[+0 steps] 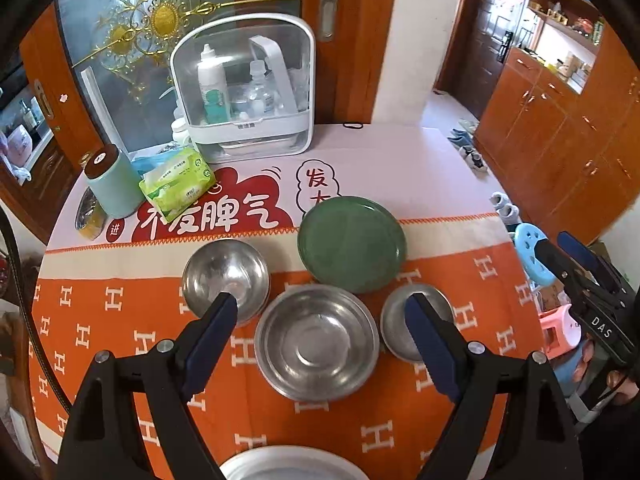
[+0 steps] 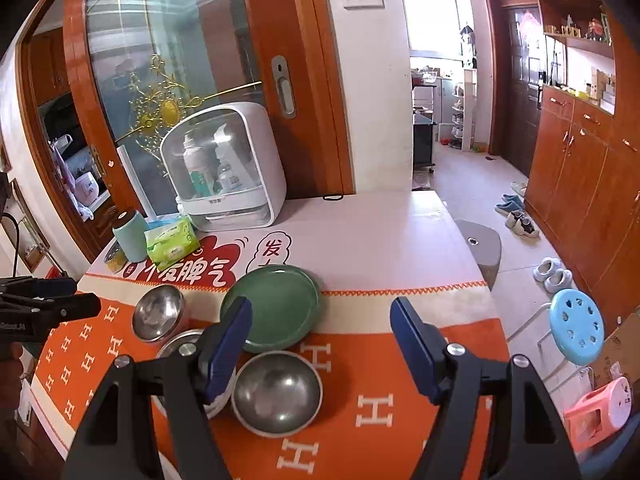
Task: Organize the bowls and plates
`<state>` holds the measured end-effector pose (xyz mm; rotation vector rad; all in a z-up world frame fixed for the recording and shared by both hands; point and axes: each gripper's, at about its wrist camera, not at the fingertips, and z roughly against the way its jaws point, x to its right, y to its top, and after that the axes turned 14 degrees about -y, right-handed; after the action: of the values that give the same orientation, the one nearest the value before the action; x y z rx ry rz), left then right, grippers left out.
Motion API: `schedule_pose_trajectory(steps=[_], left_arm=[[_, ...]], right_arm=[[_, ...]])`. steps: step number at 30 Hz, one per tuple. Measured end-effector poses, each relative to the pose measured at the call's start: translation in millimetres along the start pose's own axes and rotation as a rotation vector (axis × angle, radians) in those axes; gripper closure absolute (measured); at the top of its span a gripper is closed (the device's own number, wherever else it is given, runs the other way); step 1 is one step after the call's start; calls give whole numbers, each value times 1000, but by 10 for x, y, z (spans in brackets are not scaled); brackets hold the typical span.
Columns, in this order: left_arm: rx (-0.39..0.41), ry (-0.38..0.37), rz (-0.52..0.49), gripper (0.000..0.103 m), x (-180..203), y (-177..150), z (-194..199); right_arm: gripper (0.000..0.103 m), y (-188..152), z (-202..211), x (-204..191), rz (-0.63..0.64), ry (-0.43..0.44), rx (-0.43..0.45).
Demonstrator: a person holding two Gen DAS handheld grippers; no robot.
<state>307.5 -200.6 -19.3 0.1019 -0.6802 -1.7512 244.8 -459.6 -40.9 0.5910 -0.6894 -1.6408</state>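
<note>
A green plate (image 1: pixel 351 243) lies on the orange tablecloth (image 1: pixel 120 360), with three steel bowls in front of it: a deep one at left (image 1: pixel 226 276), a wide one in the middle (image 1: pixel 316 342) and a small one at right (image 1: pixel 416 326). My left gripper (image 1: pixel 322 306) is open above the wide bowl, holding nothing. A white plate rim (image 1: pixel 288 462) shows at the bottom edge. In the right wrist view my right gripper (image 2: pixel 322 312) is open and empty above the green plate (image 2: pixel 272 306) and the small bowl (image 2: pixel 276 394). The deep bowl (image 2: pixel 158 312) sits left.
A white storage box with bottles (image 1: pixel 244 88), a teal canister (image 1: pixel 110 184) and a green wipes pack (image 1: pixel 178 182) stand at the table's back left. Blue stool (image 2: pixel 576 326) and pink stool (image 2: pixel 600 404) stand right of the table edge.
</note>
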Motion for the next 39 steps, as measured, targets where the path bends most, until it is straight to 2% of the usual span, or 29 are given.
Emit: schedule_pose_trajectory(steps=[12,18,25,30,33,37,39], left_arm=[[-58,-17,66,18,-258,282,-827],[-95,-23,71,18,-406,301,-1285],[-179,-28,102,19,-634,233,-1815],[-220,-26,124,24,-740,189,-2087],[-243,-39,132,36,-770,177,-2205],[-270,-39,143,42,-799,150,-2361],[-271,-25,125,49,-785,150,-2400]], right_arm=[[31,-110,-851,62,-63,135,-89],[31,-238,-1273,-56,-64,219,-151],[31,-372,-1684,-139,-72,289,-235],[31,-479,-1911,-200,-71,331,-293],[32,-521,-1996,-209,-74,348,-315],[46,-584,-2121,-241,-70,354,-348],[52,-615,-2168,-256,-66,355,-359]])
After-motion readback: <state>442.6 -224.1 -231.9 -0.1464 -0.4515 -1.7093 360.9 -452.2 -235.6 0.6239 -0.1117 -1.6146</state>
